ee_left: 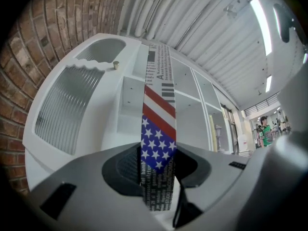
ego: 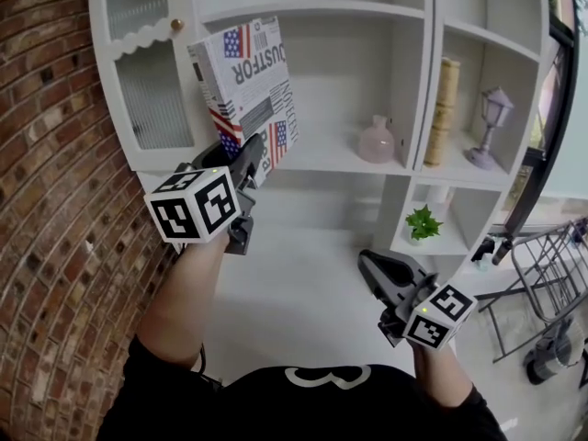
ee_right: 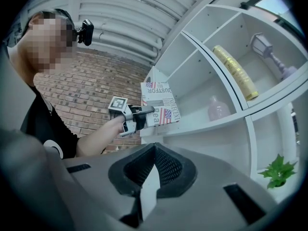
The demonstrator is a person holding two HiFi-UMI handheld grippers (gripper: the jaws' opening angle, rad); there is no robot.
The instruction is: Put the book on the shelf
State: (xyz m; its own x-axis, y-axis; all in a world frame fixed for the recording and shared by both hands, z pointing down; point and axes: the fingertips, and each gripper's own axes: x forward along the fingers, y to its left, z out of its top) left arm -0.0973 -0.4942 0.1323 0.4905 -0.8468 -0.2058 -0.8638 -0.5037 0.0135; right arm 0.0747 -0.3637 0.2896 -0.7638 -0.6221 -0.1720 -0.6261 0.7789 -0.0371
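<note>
1. Head view: at centre left of the frame, the left gripper [ego: 250,162] has its jaws clenched on the lower edge of the flag-printed book [ego: 246,81].
2. The book stands upright at the front of the white shelf unit's [ego: 312,10] middle compartment, left of a pink vase [ego: 377,141].
3. At lower right, the right gripper [ego: 371,263] has its jaws pressed together with nothing between them.
</note>
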